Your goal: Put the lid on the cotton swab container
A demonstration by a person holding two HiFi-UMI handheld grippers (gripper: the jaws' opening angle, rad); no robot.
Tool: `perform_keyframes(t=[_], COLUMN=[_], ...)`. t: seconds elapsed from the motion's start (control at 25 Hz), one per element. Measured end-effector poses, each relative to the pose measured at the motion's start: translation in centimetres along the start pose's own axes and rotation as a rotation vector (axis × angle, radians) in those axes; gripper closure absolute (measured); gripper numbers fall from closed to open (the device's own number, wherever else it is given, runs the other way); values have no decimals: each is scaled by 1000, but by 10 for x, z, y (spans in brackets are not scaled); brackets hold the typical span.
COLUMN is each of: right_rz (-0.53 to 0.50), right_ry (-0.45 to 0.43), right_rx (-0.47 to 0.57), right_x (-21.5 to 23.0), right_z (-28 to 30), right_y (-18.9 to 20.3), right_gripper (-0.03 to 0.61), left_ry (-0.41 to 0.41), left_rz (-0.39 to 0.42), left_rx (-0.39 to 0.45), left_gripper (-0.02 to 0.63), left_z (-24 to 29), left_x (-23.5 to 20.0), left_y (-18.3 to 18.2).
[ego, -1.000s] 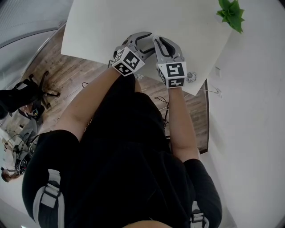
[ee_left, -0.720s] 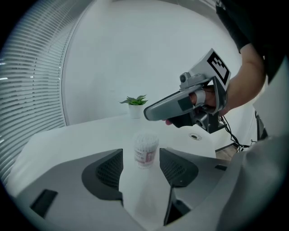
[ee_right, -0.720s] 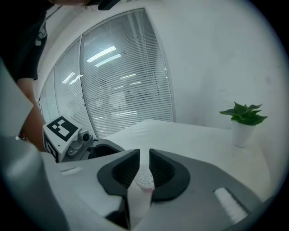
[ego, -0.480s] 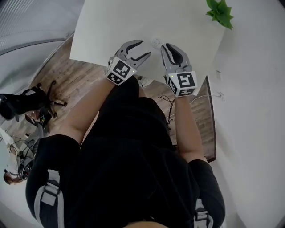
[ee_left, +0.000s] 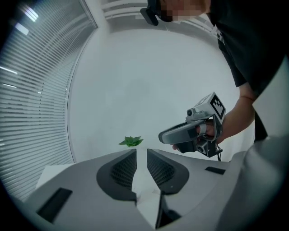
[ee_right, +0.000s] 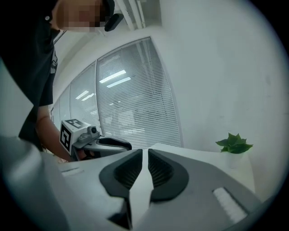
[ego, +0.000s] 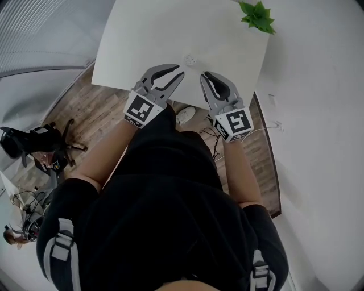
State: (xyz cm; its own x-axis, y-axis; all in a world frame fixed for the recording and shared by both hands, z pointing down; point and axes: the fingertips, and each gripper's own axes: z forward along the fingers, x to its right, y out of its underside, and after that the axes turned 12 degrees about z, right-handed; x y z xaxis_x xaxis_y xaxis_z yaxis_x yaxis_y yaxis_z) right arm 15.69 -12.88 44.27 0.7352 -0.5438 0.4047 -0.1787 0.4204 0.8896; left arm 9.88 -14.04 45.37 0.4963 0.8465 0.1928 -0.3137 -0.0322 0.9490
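Observation:
The cotton swab container (ego: 189, 59) is a small round white thing on the white table (ego: 148, 34), too small to tell how its lid sits. My left gripper (ego: 180, 73) hovers just to its near left. Its jaws are closing, a narrow gap still shows, and nothing is between them. My right gripper (ego: 205, 76) hovers to its near right, closing to a thin slit, also with nothing in it. Neither gripper touches the container. The left gripper view shows its own jaws (ee_left: 141, 151) and the right gripper (ee_left: 194, 133). The right gripper view shows its own jaws (ee_right: 145, 151) and the left gripper (ee_right: 97, 142). Both gripper views miss the container.
A small green plant (ego: 257, 16) stands at the table's far right corner, also seen as the plant (ee_left: 131, 141) and the plant (ee_right: 234, 144). A white wall runs along the right. Wooden floor, cables and a black chair (ego: 28, 145) lie to the left, below the table edge.
Both grippers have drawn apart and back towards the table's near edge, leaving the container alone on the table. The left jaws have narrowed from wide open.

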Motion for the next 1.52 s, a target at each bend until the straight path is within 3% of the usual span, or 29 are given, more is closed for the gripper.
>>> perform_keyframes(t=[0.16,0.64,1.08,1.52], right_rz=[-13,-78,-93,-112], right_ry=[-27,-82,-80,-70], right_rx=[50,107,157,146], right_x=[-22,-52,-57,-55], right_z=[-19,-44,-63,-66], right_y=[-23,-69,-98,-104], right_gripper=[557,568,568,568], left_ry=[-26,-67,-52,-42], left_rz=[67,45,60,51], left_rx=[53,130,166,170], left_gripper=[584,604,604,604], left_z=[-16,-40,-40,-36], left_x=[6,14,16,20], left_y=[-42,-105,-143,-144])
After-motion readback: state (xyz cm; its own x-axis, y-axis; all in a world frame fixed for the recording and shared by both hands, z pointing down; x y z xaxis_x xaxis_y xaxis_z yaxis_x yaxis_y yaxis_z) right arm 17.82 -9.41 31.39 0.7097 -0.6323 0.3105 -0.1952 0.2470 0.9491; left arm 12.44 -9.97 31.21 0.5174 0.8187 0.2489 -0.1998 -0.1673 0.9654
